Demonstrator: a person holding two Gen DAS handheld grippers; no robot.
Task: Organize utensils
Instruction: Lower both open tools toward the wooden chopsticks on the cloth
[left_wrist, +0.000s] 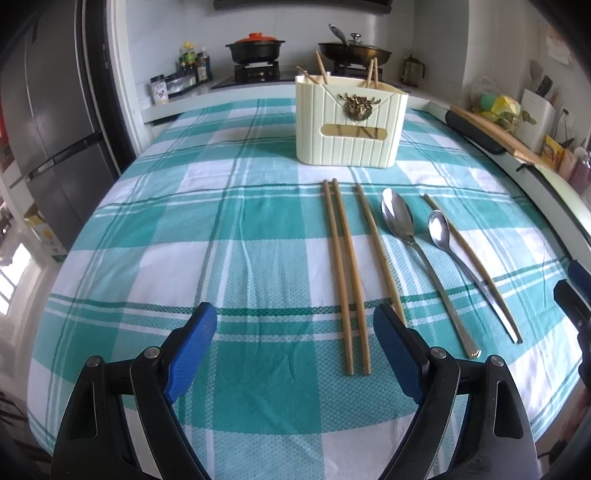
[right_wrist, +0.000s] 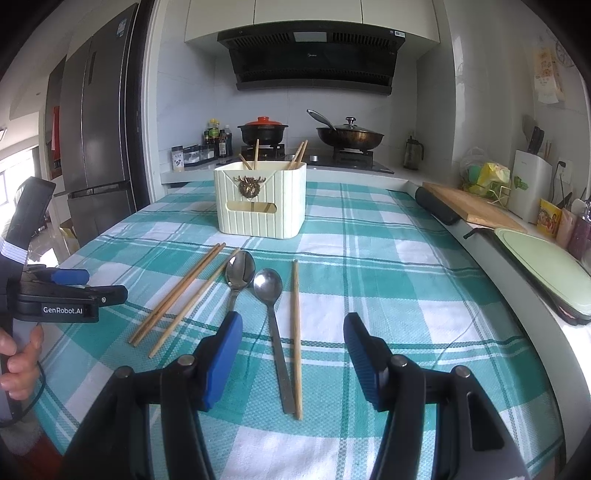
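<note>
On the teal-and-white checked tablecloth, four loose wooden chopsticks and two steel spoons are laid before the cream ribbed utensil holder. Both the left gripper and right gripper are held apart, nothing gripped.

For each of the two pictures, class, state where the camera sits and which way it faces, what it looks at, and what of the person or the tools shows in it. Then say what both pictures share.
Left wrist: on the left gripper, facing down across the checked cloth at chopsticks; own open fingers show.
Right wrist: on the right gripper, facing the spoons; own open fingers, the left gripper and a hand show.
Shared: utensil holder, utensils, stove.
</note>
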